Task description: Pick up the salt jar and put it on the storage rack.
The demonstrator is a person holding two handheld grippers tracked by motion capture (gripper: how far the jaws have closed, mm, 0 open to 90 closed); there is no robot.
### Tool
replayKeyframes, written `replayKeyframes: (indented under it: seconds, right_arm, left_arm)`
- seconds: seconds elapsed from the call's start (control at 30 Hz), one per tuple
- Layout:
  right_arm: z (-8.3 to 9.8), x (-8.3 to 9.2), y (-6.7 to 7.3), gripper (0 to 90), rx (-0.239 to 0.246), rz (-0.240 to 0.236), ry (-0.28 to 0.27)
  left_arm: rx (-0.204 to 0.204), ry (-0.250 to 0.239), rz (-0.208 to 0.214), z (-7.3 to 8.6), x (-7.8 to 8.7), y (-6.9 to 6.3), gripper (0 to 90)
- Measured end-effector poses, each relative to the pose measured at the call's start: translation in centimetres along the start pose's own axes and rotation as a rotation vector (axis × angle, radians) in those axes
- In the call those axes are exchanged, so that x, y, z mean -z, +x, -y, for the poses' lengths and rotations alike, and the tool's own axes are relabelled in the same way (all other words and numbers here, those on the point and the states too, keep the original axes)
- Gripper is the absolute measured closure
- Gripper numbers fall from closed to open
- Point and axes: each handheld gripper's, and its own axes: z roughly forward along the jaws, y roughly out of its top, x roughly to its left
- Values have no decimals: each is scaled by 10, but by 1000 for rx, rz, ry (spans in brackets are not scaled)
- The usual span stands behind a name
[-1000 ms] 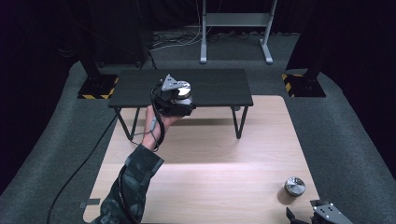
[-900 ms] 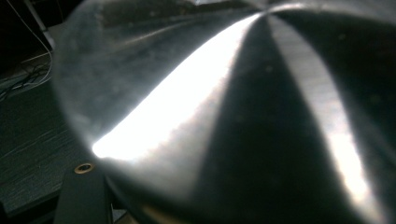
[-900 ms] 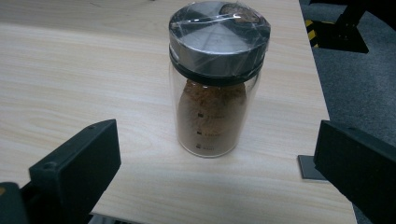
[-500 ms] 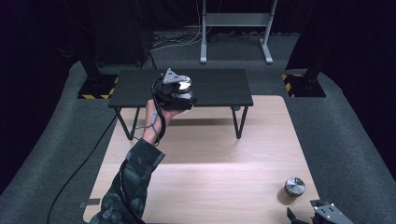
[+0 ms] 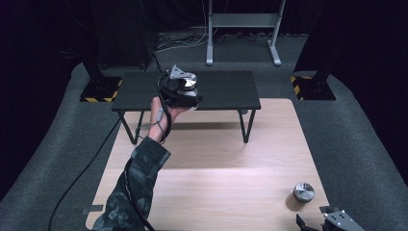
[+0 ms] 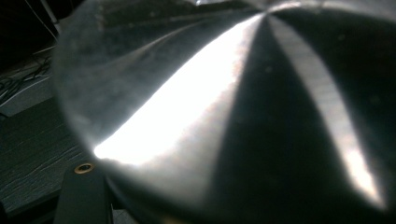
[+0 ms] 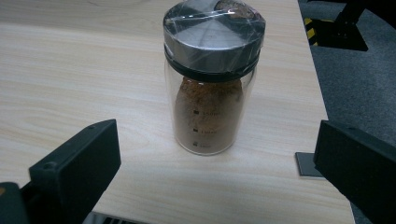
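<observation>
High view: the left tool (image 5: pixel 185 91), held up over the low black bench (image 5: pixel 226 89), is clenched on a jar with a shiny metal lid (image 5: pixel 186 83). The right tool (image 5: pixel 332 222) rests released on the wooden surface (image 5: pixel 216 173), a spice jar (image 7: pixel 210 79) standing just ahead between its spread jaws
</observation>
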Motion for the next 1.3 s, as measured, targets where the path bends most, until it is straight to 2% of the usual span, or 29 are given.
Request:
replayKeyframes:
  seconds: [0.4, 0.73, 0.97, 1.3]
  right_arm:
    - [0, -2, -1, 0, -1, -4, 5]
    - [1, -1, -2, 0, -1, -7, 3]
    - [1, -2, -3, 0, -1, -8, 6]
    - [2, -2, -3, 0, 1, -8, 6]
  left_arm:
    - [41, 29, -12, -4, -16, 11, 306]
    - [57, 54, -15, -6, -28, 17, 306]
    - [75, 64, -17, -7, -34, 23, 306]
    - [91, 60, -20, -5, -40, 24, 306]
